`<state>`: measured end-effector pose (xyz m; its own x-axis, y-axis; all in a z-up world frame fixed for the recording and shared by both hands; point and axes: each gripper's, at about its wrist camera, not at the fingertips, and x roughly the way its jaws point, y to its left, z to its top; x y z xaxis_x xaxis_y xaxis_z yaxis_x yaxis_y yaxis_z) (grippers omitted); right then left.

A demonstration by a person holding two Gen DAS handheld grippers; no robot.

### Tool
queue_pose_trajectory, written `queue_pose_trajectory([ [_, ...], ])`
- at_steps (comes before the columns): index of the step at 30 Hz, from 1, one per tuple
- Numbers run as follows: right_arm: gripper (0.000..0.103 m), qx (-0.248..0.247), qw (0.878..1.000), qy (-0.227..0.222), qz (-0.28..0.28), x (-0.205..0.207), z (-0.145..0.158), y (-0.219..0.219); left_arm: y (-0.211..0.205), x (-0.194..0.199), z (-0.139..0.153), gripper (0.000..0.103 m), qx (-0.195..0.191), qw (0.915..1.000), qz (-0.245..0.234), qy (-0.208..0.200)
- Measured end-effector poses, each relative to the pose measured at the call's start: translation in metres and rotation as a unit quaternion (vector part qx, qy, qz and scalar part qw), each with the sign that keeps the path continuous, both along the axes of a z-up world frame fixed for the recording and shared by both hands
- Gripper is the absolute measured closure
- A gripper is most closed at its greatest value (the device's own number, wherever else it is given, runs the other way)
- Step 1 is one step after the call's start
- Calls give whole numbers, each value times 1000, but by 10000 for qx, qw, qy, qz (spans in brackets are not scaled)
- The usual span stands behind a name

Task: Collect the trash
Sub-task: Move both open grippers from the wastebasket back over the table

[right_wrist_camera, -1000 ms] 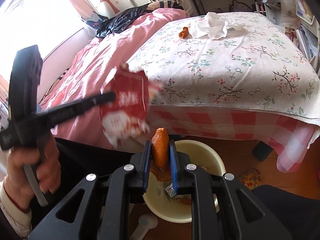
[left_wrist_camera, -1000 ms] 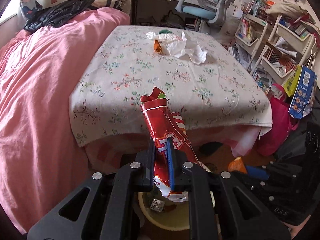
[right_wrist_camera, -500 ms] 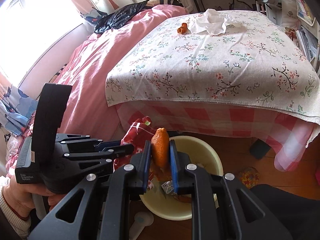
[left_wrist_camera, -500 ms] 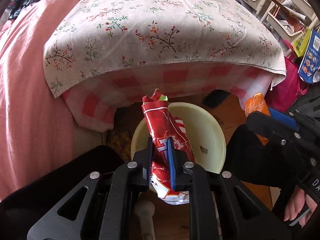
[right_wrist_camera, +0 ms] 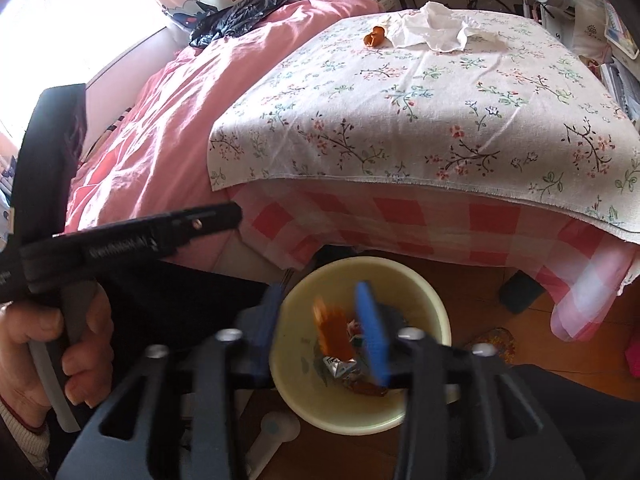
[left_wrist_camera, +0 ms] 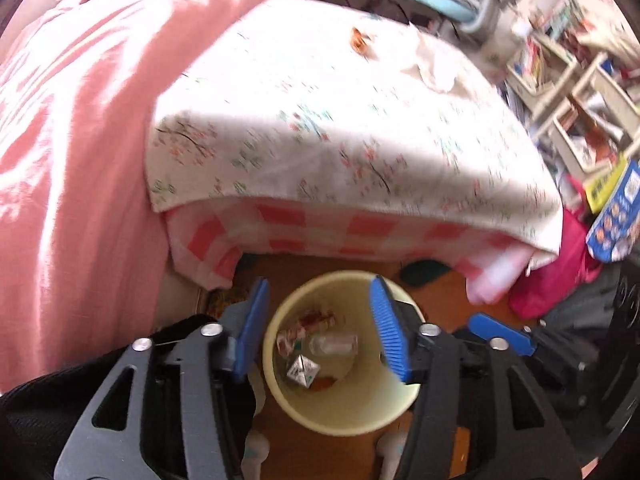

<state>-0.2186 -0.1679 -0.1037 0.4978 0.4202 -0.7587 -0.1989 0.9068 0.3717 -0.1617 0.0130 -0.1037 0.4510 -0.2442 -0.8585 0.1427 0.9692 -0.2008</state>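
So the red crinkly snack wrapper (left_wrist_camera: 305, 322) that was pinched in the left gripper (left_wrist_camera: 316, 326) half a second ago has been let go; it's now seen lying at the bottom of the pale yellow round plastic bin (left_wrist_camera: 340, 412), next to a small clear bottle (left_wrist_camera: 334, 345) and a crumpled silver foil scrap (left_wrist_camera: 303, 372); the left blue pads (left_wrist_camera: 386, 330) are spread wide with nothing between them. Same story on the right: the right gripper (right_wrist_camera: 320, 330) has been opened too, jaws well apart, and the orange peel piece (right_wrist_camera: 330, 330) is caught blurred between them over the bin (right_wrist_camera: 424, 280), probably mid-drop, not gripped anymore.

Both grippers are held right above the bin opening, presumably so stuff falls straight in instead of onto the wooden floor (right_wrist_camera: 480, 268); the bin's been parked just beside the near edge of the table with the floral cloth (right_wrist_camera: 400, 120), handy for short trips.

Still left on the table, at the far end: a crumpled white tissue (right_wrist_camera: 434, 30) and a small orange scrap (right_wrist_camera: 374, 36) just beside it; those would be guessed as next to collect.
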Motion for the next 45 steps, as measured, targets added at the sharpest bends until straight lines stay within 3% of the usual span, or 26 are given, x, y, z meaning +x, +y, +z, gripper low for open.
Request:
queue_pose_trajectory([
  [10, 50, 109, 9998, -103, -146, -2, 4, -7, 7, 0, 16, 35, 62, 9988, 252, -421],
  [16, 46, 98, 9997, -137, -151, -1, 5, -7, 8, 1, 15, 30, 83, 9984, 297, -467],
  [45, 44, 84, 9995, -255, -195, -1, 9, -8, 10, 0, 20, 24, 52, 9965, 447, -711],
])
